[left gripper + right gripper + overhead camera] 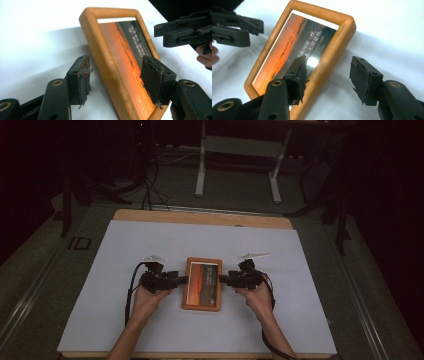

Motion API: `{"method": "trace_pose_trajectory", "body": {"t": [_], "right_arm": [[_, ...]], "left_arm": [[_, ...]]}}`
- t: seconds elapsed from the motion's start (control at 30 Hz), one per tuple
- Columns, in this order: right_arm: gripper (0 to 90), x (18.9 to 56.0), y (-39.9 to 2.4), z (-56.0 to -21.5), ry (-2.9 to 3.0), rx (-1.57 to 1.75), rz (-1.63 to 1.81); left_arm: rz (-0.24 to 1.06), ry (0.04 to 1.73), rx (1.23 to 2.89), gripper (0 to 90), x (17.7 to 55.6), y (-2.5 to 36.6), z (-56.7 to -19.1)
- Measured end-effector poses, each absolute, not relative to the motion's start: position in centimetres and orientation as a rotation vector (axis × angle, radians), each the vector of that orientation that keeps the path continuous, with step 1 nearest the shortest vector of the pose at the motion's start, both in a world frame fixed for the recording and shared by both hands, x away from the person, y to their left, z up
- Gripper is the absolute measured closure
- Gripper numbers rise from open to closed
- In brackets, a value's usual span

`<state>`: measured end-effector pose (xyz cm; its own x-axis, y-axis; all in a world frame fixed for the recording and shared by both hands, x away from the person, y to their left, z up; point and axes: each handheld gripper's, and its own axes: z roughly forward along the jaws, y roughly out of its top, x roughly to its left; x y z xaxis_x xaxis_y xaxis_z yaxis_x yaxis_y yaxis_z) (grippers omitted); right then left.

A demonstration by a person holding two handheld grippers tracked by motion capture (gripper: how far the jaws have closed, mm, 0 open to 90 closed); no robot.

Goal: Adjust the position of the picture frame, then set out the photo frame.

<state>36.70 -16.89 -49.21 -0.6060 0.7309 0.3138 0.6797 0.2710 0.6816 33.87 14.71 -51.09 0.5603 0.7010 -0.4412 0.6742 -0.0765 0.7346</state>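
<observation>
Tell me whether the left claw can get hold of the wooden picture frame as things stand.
Probably yes. The left claw stands open with the frame's wooden side rail already between its jaws, and nothing blocks it. The right claw straddles the opposite rail, clear of the left one's path.

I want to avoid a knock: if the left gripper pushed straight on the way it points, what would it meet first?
Probably the orange wooden picture frame: the left gripper has open jaws straddling the frame's near edge, so that edge would likely meet the gripper's body, though depth is unclear.

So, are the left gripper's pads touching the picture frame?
Apart. In the left gripper view the left gripper straddles the picture frame edge, with a gap at each pad.
</observation>
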Motion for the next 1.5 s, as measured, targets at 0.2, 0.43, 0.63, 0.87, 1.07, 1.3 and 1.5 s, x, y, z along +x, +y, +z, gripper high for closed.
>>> {"method": "trace_pose_trajectory", "body": {"t": [0.2,0.43,0.63,0.87,1.07,1.3,1.5], "right_arm": [[52.3,36.5,-15.9,-47.9,2.426,1.192,1.252],[59.9,37.0,-15.1,-47.3,2.420,1.097,1.228],[66.5,37.7,-14.5,-47.5,2.424,1.070,1.213],[85.3,38.1,-13.5,-47.9,2.420,0.985,1.184],[89.9,38.3,-13.2,-47.9,2.401,0.976,1.191],[90.0,38.6,-12.7,-48.2,2.412,0.946,1.168],[90.0,38.8,-12.7,-48.7,2.417,0.949,1.156]], "left_arm": [[0.102,1.113,1.781,41.4,33.0,14.8,-50.2],[0.142,1.093,1.766,41.2,32.1,15.0,-49.5],[0.163,1.078,1.765,40.9,31.4,15.1,-49.1],[0.174,1.076,1.738,40.9,30.7,15.5,-48.5],[0.182,1.076,1.713,40.9,30.6,15.9,-48.1],[0.173,1.083,1.688,40.9,30.3,16.4,-47.6],[0.177,1.078,1.678,40.8,30.1,16.6,-47.3]]}}
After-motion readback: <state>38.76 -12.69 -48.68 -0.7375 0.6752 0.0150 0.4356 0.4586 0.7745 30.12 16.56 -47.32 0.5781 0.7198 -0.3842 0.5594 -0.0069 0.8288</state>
